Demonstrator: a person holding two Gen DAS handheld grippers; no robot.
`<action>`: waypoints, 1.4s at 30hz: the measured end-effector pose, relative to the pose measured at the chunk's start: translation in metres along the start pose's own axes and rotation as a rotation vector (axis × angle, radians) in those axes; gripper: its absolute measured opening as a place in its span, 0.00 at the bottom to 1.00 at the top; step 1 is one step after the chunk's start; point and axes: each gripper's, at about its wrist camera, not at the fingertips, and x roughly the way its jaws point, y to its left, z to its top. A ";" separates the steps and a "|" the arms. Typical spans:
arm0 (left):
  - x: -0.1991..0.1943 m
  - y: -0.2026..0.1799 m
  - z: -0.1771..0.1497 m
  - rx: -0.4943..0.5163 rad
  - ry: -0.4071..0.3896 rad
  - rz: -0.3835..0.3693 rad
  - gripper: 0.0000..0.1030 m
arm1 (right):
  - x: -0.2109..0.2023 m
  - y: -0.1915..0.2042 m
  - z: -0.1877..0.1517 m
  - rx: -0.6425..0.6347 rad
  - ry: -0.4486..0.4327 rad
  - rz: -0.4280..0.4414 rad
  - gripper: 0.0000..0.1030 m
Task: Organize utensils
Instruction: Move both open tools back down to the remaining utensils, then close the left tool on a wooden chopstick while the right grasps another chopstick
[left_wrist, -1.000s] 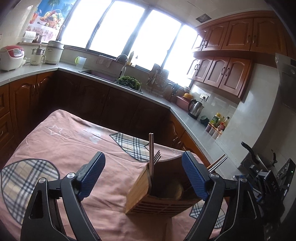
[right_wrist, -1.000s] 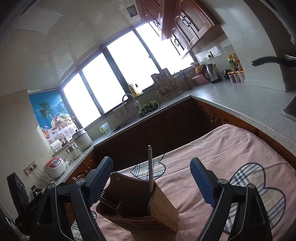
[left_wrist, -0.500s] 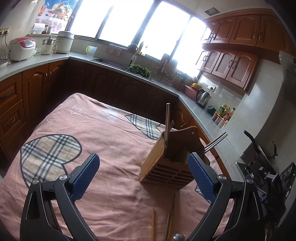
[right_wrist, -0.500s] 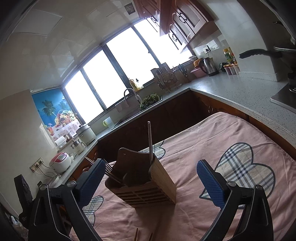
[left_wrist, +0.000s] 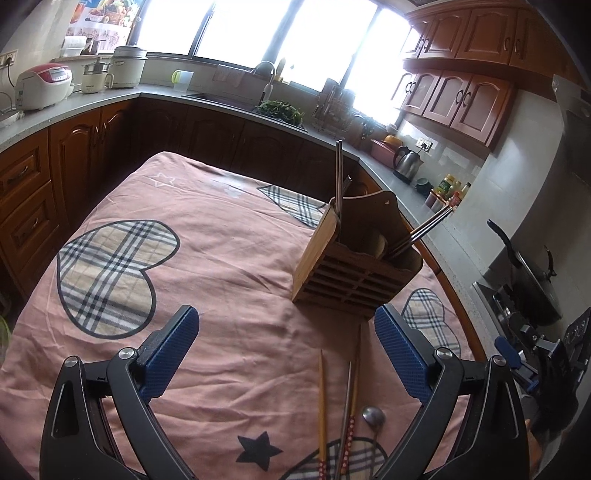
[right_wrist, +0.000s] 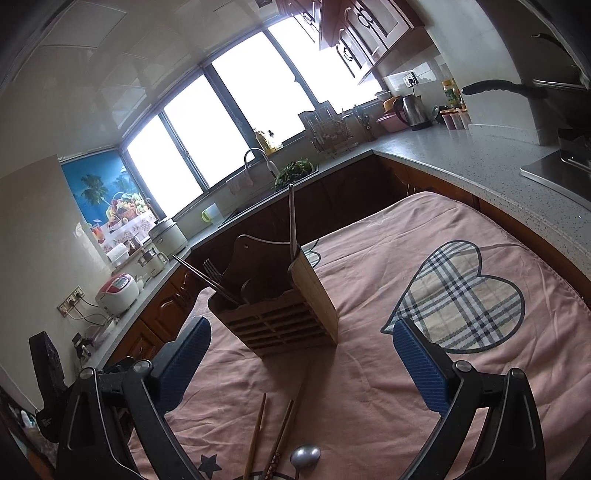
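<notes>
A wooden utensil holder (left_wrist: 354, 266) stands on the pink cloth, with metal chopsticks (left_wrist: 339, 177) and a fork upright in it; it also shows in the right wrist view (right_wrist: 280, 306). Wooden chopsticks (left_wrist: 322, 402) and a metal spoon (left_wrist: 373, 417) lie on the cloth in front of the holder, between the fingers of both grippers; the right wrist view shows the chopsticks (right_wrist: 256, 432) and spoon (right_wrist: 305, 455) too. My left gripper (left_wrist: 286, 352) is open and empty above the cloth. My right gripper (right_wrist: 301, 363) is open and empty, just short of the holder.
The table wears a pink cloth with plaid hearts (left_wrist: 107, 269). Dark wooden cabinets and a grey counter (right_wrist: 480, 158) ring the table. A kettle (left_wrist: 406, 168), a rice cooker (left_wrist: 42, 85) and a pan on the stove (left_wrist: 532, 273) sit on the counter.
Both grippers have pulled back and up from the holder. The loose chopsticks and spoon on the cloth have come into view below.
</notes>
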 end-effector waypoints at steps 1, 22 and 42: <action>-0.001 0.000 -0.003 0.003 0.005 0.003 0.95 | -0.002 0.000 -0.003 -0.001 0.005 0.002 0.97; 0.013 -0.005 -0.039 0.067 0.119 0.026 0.95 | 0.002 -0.001 -0.042 0.012 0.103 0.007 0.97; 0.078 -0.027 -0.055 0.161 0.264 0.020 0.94 | 0.055 -0.009 -0.042 0.007 0.224 -0.014 0.96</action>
